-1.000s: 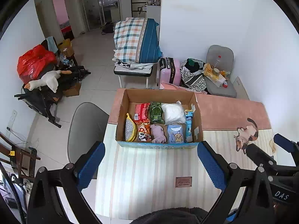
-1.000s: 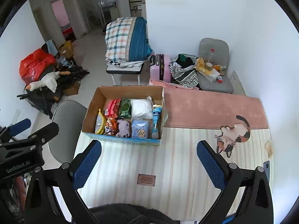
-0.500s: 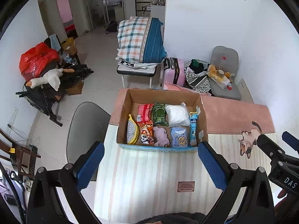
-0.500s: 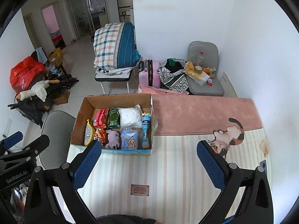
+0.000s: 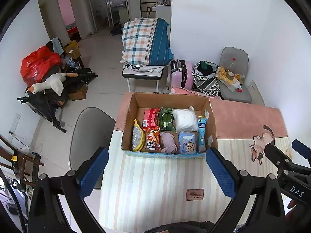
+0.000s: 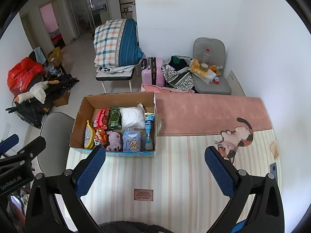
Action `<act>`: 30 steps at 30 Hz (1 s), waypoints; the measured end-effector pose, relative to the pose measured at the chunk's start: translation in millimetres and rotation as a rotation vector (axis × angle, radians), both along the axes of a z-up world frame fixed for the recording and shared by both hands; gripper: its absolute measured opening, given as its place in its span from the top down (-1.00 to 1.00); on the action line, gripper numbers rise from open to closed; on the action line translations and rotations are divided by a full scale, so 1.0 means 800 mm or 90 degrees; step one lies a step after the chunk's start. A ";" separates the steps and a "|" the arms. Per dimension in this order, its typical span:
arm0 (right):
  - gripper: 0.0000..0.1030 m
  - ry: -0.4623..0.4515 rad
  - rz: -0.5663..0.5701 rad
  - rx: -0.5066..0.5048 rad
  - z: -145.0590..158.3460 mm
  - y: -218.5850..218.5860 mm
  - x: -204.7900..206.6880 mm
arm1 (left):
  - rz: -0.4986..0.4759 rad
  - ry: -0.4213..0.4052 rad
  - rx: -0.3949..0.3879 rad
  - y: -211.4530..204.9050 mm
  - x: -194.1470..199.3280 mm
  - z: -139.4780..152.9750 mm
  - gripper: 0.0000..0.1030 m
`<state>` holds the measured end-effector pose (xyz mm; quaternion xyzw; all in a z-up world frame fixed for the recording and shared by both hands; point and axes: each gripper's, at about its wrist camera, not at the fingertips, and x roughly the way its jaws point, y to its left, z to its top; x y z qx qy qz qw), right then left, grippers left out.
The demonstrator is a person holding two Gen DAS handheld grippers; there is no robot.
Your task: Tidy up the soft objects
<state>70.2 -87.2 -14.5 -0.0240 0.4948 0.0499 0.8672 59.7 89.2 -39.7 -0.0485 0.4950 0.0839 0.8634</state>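
left tool (image 5: 156, 169): jaws spread wide, holding nothing | right tool (image 6: 155, 168): jaws spread wide, holding nothing

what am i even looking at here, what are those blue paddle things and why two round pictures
No robot here: a person holds a two-finger grasping tool in each hand, with a fisheye camera on each. One picture looks along the left tool, the other along the right tool. The blue paddles are their fingers, spread open and holding nothing. Ahead, on a striped table mat, stands a cardboard box packed with soft items: a white pouch, tissue packs, snack bags.
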 end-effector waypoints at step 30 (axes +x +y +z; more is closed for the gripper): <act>-1.00 -0.002 0.002 -0.002 0.004 -0.006 0.004 | -0.004 0.002 0.001 0.000 0.003 -0.006 -0.99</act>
